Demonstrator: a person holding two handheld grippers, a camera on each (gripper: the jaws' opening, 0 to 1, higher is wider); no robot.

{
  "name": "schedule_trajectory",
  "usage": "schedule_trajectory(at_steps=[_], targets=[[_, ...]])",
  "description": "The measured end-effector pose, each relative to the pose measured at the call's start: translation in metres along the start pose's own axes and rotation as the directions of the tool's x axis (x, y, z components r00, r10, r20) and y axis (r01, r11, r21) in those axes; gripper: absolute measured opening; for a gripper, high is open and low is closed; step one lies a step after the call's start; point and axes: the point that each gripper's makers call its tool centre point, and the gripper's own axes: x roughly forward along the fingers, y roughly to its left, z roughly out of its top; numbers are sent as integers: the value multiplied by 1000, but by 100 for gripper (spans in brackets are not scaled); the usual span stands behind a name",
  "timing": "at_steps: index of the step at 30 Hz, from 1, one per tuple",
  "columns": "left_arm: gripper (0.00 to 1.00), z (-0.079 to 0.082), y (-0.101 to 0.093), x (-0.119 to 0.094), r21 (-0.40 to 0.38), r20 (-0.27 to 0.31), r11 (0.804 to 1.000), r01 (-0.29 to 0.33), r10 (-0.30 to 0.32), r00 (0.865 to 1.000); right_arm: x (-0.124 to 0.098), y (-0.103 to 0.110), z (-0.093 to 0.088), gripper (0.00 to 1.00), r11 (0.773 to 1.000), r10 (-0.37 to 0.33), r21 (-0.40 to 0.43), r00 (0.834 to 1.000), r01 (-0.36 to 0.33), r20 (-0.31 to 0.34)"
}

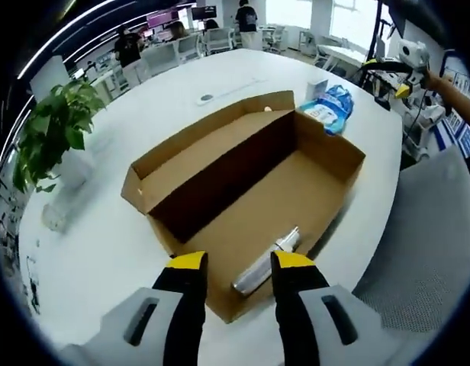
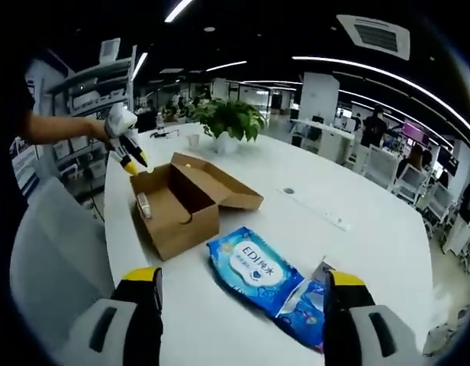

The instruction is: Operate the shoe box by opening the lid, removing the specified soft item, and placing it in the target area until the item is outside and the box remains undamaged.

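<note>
In the left gripper view, I held the left gripper with jaws apart over the near end of the open shoe box, a silvery wrapped item lying inside between them. In the right gripper view, the right gripper, jaws apart and empty, hovered over the blue wet-wipes pack on the table; I judged that a low descent could crush the cardboard wall.

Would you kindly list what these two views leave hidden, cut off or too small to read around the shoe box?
- Silver item in the shoe box, left gripper view: near end hidden behind the left gripper; what it is stays unclear.
- Second blue pack, right gripper view: partly under the wipes pack and behind the right gripper.
- Wipes pack's small print: too small.
- Box interior, right gripper view: hidden by its near wall.
</note>
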Motion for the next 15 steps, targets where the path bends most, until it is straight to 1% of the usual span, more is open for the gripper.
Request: schedule_trajectory(at_steps=[1, 2, 3, 4, 6, 8, 10, 11, 15], targets=[[36, 1, -1, 1, 6, -4, 1000, 5, -5, 1000, -1, 2, 0, 88, 1000, -2, 2, 1000, 2, 3], [37, 2, -3, 2, 45, -17, 999, 26, -26, 1000, -2, 6, 0, 88, 1000, -7, 7, 1000, 7, 12], [38, 5, -5, 3, 63, -11, 997, 40, -40, 999, -3, 10, 0, 89, 1000, -13, 9, 1000, 13, 20], [39, 5, -6, 4, 65, -12, 997, 43, -42, 999, -4, 11, 0, 90, 1000, -14, 10, 1000, 14, 22], [39, 8, -7, 7, 81, -23, 995, 63, -62, 998, -7, 17, -1, 93, 999, -24, 41, 999, 23, 33], [39, 9, -9, 8, 101, -28, 992, 82, -79, 996, -10, 20, -1, 94, 998, -27, 55, 999, 25, 42], [39, 9, -12, 11, 104, -35, 988, 115, -112, 993, -16, 25, 0, 96, 997, -32, 67, 998, 29, 50], [39, 9, -14, 13, 116, -43, 983, 141, -137, 990, -19, 27, -1, 97, 997, -34, 71, 998, 30, 52], [40, 8, -16, 19, 146, -63, 973, 177, -170, 983, -26, 33, 0, 99, 995, -44, 92, 997, 38, 67]])
